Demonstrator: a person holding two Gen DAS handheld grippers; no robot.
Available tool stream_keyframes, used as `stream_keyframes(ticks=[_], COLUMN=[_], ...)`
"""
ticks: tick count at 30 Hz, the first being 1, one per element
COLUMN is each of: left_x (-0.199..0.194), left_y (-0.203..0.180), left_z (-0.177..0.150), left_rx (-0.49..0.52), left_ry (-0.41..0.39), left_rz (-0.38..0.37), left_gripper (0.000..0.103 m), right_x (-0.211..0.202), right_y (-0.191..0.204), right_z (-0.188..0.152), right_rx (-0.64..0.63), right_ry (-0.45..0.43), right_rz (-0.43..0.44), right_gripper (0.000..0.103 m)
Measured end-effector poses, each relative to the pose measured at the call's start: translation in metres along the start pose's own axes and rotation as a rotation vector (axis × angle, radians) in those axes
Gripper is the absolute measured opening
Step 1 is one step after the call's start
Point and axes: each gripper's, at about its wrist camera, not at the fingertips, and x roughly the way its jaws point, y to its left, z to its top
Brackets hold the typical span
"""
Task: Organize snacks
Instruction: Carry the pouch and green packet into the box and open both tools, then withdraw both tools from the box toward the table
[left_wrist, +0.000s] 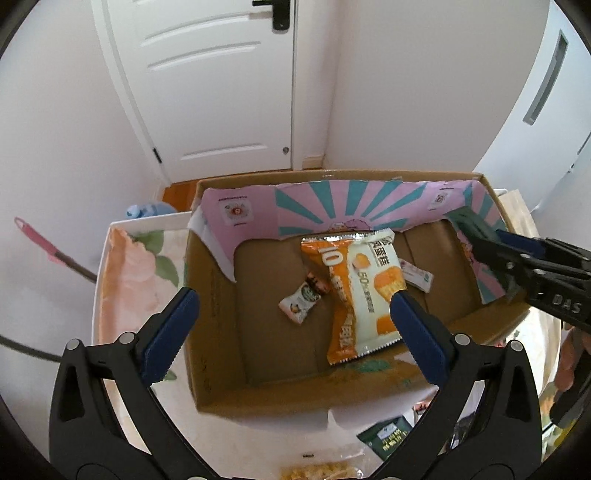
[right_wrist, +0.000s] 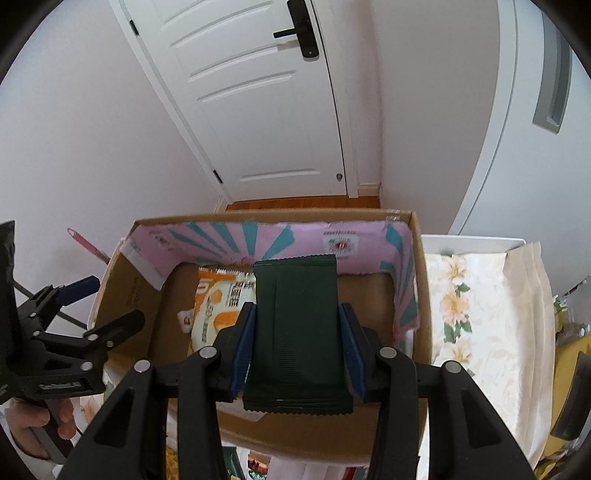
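A brown cardboard box (left_wrist: 218, 306) with a pink and teal lining stands on a floral cloth. Inside lie an orange and white snack bag (left_wrist: 362, 291), a small white snack pack (left_wrist: 301, 301) and another small white pack (left_wrist: 415, 277). My left gripper (left_wrist: 291, 325) is open and empty above the box's near left part. My right gripper (right_wrist: 297, 325) is shut on a dark green snack packet (right_wrist: 295, 325) and holds it over the box (right_wrist: 421, 295). The right gripper also shows in the left wrist view (left_wrist: 491, 254) at the box's right wall.
A dark green packet (left_wrist: 388, 435) and a yellow snack bag (left_wrist: 317, 472) lie on the table in front of the box. A cream paper bag (right_wrist: 524, 314) lies right of the box. A white door (right_wrist: 258, 110) and walls stand behind. A pink-handled tool (left_wrist: 40, 240) leans at left.
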Motion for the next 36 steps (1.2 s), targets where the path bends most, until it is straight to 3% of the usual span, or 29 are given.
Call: stream_keyframes(ticks=[9, 11, 12, 13, 15, 25, 36], left_x=[-0.031, -0.036, -0.037, -0.040, -0.044, -0.081, -0.145], left_y=[-0.003, -0.003, -0.003, -0.003, -0.004, -0.010, -0.010], left_z=[-0.014, -0.017, -0.018, -0.020, -0.024, -0.047, -0.075], left_rx=[0.008, 0.002, 0.000, -0.003, -0.006, -0.023, -0.082], left_ry=[-0.045, -0.053, -0.054, -0.057, -0.059, -0.097, -0.177], left_rz=[0.028, 0.027, 0.028, 0.030, 0.034, 0.049, 0.086], left_gripper=[0.103, 0.103, 0.103, 0.103, 0.103, 0.103, 0.103], right_x=[0.013, 0.019, 0.021, 0.024, 0.022, -0.029, -0.107], right_y=[0.011, 0.010, 0.011, 0.012, 0.014, 0.015, 0.030], right_z=[0.010, 0.013, 0.014, 0.014, 0.013, -0.007, -0.035], right_rx=[0.006, 0.025, 0.029, 0.029, 0.021, 0.015, -0.124], right_ry=[0.013, 0.016, 0.022, 0.022, 0.002, -0.071, -0.140], right_rz=[0.030, 0.055, 0.063, 0.060, 0.046, 0.072, 0.042], right_gripper=[0.041, 0.045, 0.058, 0.079, 0.090, 0.090, 0.090])
